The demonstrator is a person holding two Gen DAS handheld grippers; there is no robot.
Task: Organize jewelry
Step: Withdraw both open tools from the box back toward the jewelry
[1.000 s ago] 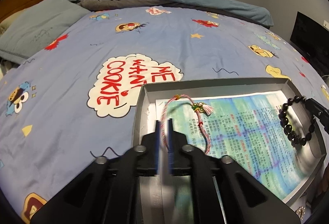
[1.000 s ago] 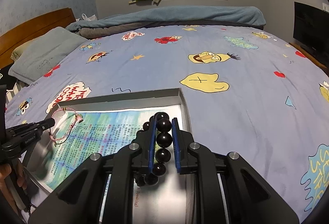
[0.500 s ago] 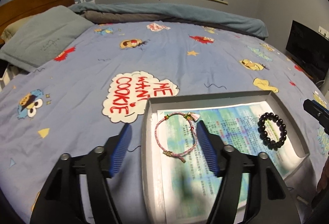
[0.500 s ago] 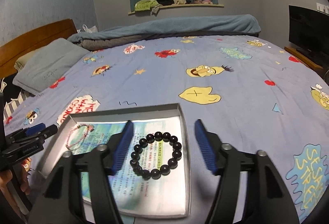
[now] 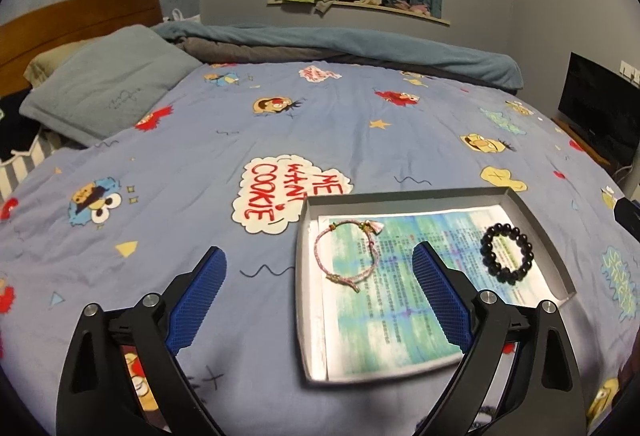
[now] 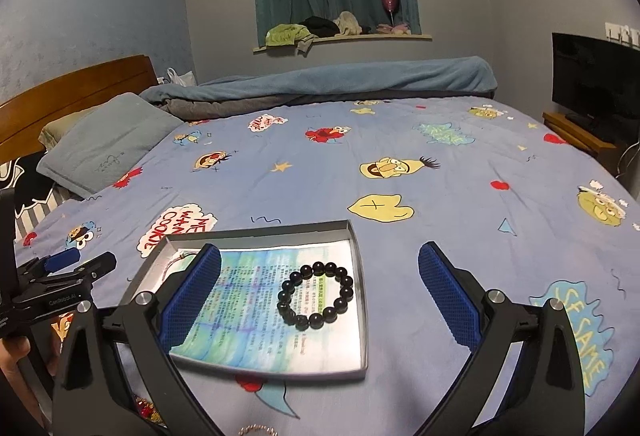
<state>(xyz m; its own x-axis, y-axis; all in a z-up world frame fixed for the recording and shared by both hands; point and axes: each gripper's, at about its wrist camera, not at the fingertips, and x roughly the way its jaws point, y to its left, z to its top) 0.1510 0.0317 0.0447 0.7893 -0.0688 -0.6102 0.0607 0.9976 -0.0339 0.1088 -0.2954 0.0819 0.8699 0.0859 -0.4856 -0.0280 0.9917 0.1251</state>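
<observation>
**Both bracelets down in the tray, jaws spreading wide**

Nearest the lens, the left gripper (image 5: 318, 298) has its blue pads swinging apart, nothing gripped between them, bedsheet and tray showing through the gap. Same story with the right gripper (image 6: 320, 294): jaws opening, wide now, and empty. At the very bottom edge of the right view there's a glimpse of a pale bead string (image 6: 256, 429) and something red and gold (image 6: 146, 410) on the sheet, too cropped to name properly, but they look like pieces awaiting their turn.

Just beyond the fingers sits the grey tray (image 5: 301, 276), lined with a printed paper sheet (image 5: 400, 316). On its left end lies the pink cord bracelet (image 5: 344, 256), a thin braided loop with a small tassel and gold charm. That one should be feather-light and floppy; a pinch anywhere on the cord works, though it will dangle and could snag, so I'd take it near the knot. At the right end, well apart from it, rests the black bead bracelet (image 6: 316, 296), glossy round beads on what is probably elastic. Heavier, slippery, prone to roll: best clamped across one side of the ring, pads straddling a bead or two.

Farther off, cartoon-print bedsheet (image 6: 440, 196), a grey pillow (image 5: 108, 84), rolled blanket (image 6: 340, 80), curtained window ledge.
</observation>
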